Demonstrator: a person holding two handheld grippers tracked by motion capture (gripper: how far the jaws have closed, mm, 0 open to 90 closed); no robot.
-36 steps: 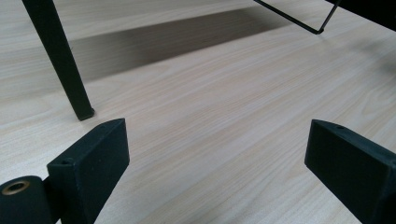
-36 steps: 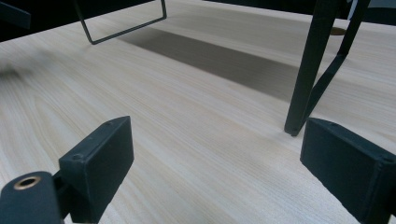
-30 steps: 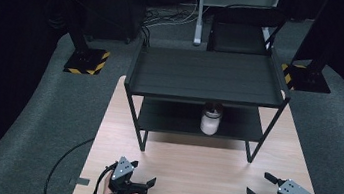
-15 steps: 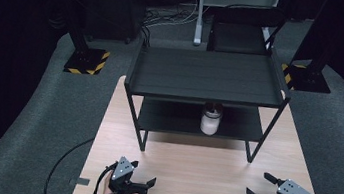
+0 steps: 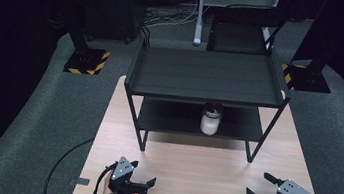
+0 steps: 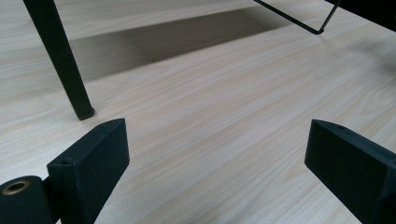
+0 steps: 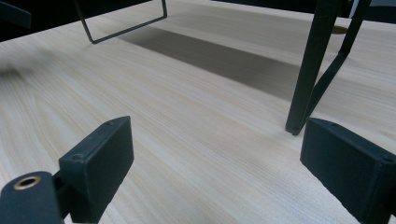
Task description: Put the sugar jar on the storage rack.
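Wooden table [image 5: 199, 181] has both tools resting near its front edge, left gripper [image 5: 141, 179] and right gripper [image 5: 261, 187] jaws wide apart, holding nothing, so work looks not yet begun; a likely next move is reaching for the white jar [image 5: 210, 122] on the black rack's [image 5: 203, 76] low shelf

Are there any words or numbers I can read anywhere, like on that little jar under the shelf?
None can be read.
The jar on the lower shelf: too small and blurred to tell whether it has a label.
The yellow and black stripes on the floor stand: a warning pattern, not words.
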